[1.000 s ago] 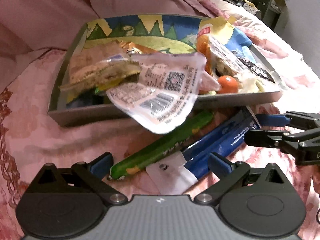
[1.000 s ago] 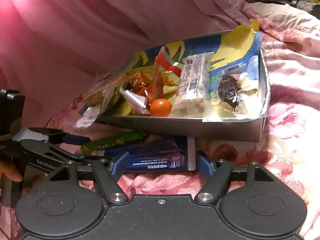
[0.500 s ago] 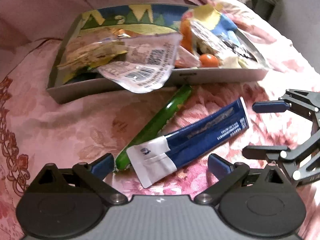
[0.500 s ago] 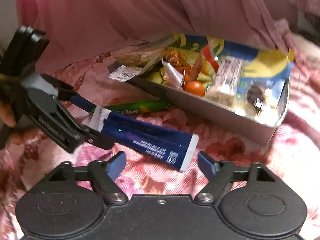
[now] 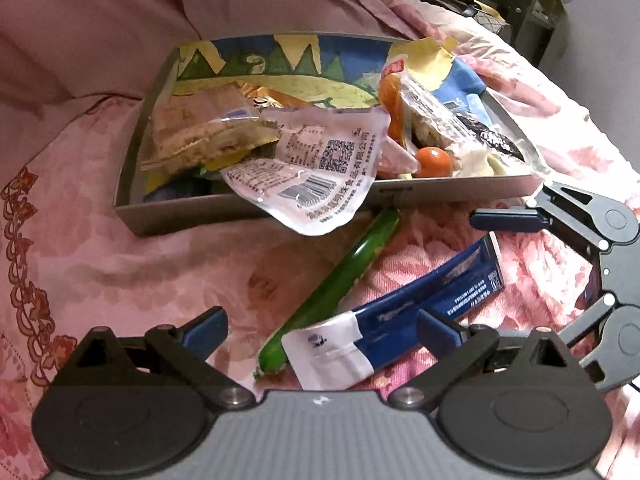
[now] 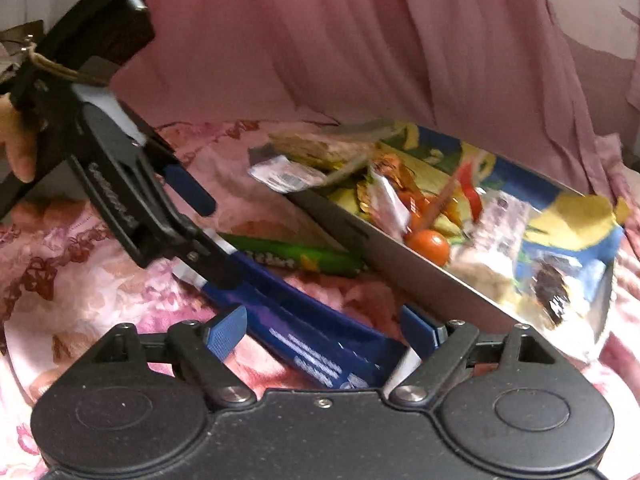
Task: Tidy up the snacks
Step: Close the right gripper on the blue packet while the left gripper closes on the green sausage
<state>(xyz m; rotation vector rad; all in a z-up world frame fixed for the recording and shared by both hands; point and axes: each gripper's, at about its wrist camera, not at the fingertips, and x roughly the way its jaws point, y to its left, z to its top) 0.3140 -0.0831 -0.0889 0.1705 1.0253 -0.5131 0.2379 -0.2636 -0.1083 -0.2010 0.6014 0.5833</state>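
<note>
A grey tray holds several wrapped snacks and a small orange ball. In front of it, on the pink cloth, lie a green stick snack and a blue packet with a white end. My left gripper is open, with the near ends of both between its fingers. At the right, my right gripper is open and turned on its side over the packet's far end. In the right wrist view the blue packet lies between the open right gripper's pads, and none presses on it. The left gripper reaches in from the left.
The tray sits on a pink flowered bedspread. A white printed wrapper hangs over the tray's front rim. Pink fabric rises behind the tray. Dark furniture stands at the far right. A hand holds the left gripper.
The right gripper has rolled onto its side, opened wider and closed in, so the blue packet's end now lies between its fingers. The left gripper has hardly shifted. The snacks lie as before.
</note>
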